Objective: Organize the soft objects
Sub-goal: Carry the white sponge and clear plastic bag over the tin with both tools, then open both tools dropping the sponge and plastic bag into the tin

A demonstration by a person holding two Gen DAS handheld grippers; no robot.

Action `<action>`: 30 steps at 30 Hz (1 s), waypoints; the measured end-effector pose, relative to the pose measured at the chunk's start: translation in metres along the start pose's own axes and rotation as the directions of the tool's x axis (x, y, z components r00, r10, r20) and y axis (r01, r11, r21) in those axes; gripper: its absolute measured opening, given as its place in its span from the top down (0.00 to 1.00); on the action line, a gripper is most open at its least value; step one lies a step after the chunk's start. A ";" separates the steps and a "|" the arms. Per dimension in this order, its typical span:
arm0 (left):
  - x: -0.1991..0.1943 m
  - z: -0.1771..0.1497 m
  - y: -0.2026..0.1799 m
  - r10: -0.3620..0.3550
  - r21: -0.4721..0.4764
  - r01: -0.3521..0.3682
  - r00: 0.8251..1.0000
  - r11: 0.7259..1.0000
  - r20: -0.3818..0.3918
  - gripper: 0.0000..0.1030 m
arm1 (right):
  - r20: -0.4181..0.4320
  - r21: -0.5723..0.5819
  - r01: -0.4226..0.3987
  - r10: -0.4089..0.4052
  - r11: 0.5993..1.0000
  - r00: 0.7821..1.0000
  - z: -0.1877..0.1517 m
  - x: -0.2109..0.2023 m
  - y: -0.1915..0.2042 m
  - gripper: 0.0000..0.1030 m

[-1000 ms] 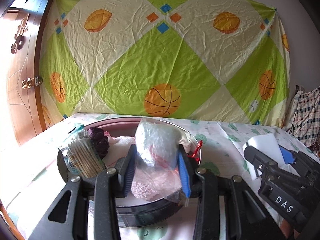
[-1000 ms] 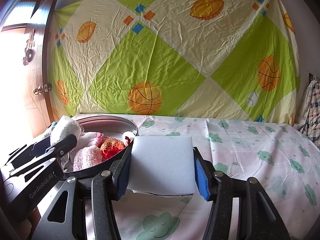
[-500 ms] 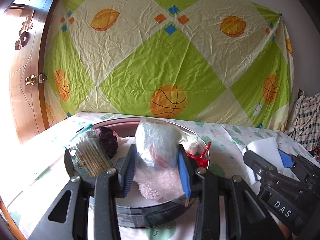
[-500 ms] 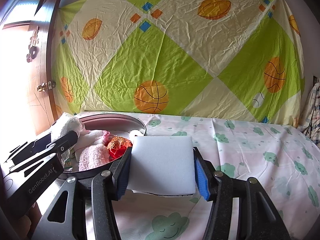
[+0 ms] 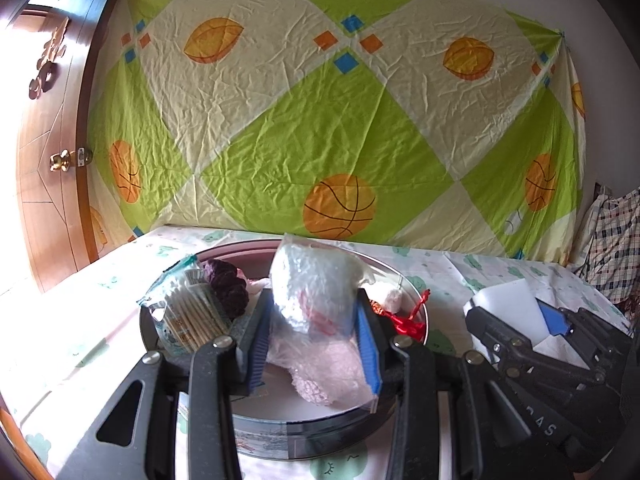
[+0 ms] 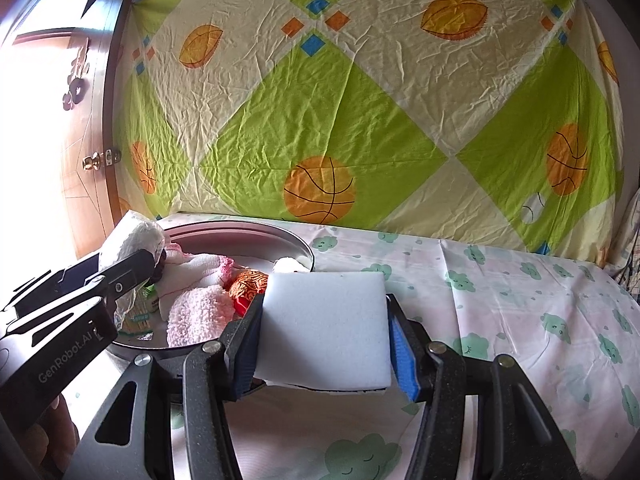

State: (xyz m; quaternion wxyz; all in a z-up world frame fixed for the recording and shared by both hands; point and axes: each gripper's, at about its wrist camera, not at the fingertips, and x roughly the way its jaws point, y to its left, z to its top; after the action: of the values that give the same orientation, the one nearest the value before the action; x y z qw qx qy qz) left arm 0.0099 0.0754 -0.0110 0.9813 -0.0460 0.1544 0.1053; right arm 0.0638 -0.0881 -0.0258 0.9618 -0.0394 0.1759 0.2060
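Showing two hand-held grippers at work beside a round metal tin (image 5: 416, 300), which serves here as the landmark. The left gripper (image 5: 312, 336) is clamped, its jaws fairly close together, on a clear plastic bag (image 5: 312, 292) of soft white and pink filling; the bag is held above the tin's near half, its lower end drooping toward the tin's floor. The right gripper (image 6: 324, 320), jaws set wider, is pressed against both side edges of a white foam block (image 6: 326, 320), held just outside the tin on its right, above the cloud-print cloth (image 6: 520, 320) that covers the surface under the tin.

Already lying inside the tin: a packet of cotton swabs (image 5: 188, 316) at the left wall, a dark purple knitted item (image 5: 228, 284) behind it, a pink fluffy cloth (image 6: 196, 312) and a pink-edged white cloth (image 6: 200, 268) toward the middle, an orange patterned item (image 6: 248, 282) with a red ornament (image 5: 408, 320) by the right rim, and a small white ball (image 5: 394, 300) at the far right.

Judged from this arrangement, the sorting is well advanced: most soft items are collected, and the bag and the foam block remain to be set down in the tin. No other loose item shows on the cloth outside the tin.
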 end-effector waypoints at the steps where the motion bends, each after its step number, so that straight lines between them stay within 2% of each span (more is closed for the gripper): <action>1: -0.001 0.001 0.001 -0.001 0.000 0.001 1.000 1.000 0.002 0.63 | 0.000 -0.007 0.001 -0.001 1.000 1.000 0.001 0.001 0.002 0.44; 6: -0.001 0.009 0.006 -0.009 0.007 0.009 1.000 1.000 -0.004 0.63 | 0.005 -0.018 -0.008 0.008 1.000 1.000 0.006 0.005 0.007 0.44; 11: 0.003 0.026 0.011 0.012 0.043 -0.012 1.000 0.999 -0.013 0.63 | 0.015 -0.057 -0.023 0.024 0.998 1.000 0.021 0.008 0.016 0.44; 20: 0.034 0.060 0.035 -0.001 0.055 0.008 0.991 0.998 -0.131 0.63 | 0.020 -0.109 -0.071 0.074 0.991 0.997 0.063 0.028 0.036 0.44; 25: 0.058 0.065 0.042 -0.002 0.061 0.015 0.977 0.998 -0.215 0.63 | -0.016 -0.109 -0.097 0.095 0.989 0.995 0.079 0.050 0.045 0.44; 30: 0.081 0.060 0.048 0.008 0.065 0.012 0.953 0.998 -0.302 0.63 | -0.099 -0.107 -0.124 0.113 0.987 0.989 0.086 0.081 0.055 0.44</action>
State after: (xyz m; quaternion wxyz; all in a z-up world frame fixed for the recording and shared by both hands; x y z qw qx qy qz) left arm 0.0921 0.1447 0.0182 0.9472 -0.0291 0.3060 0.0910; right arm 0.1377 0.0059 0.0257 0.9349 -0.0928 0.2105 0.2704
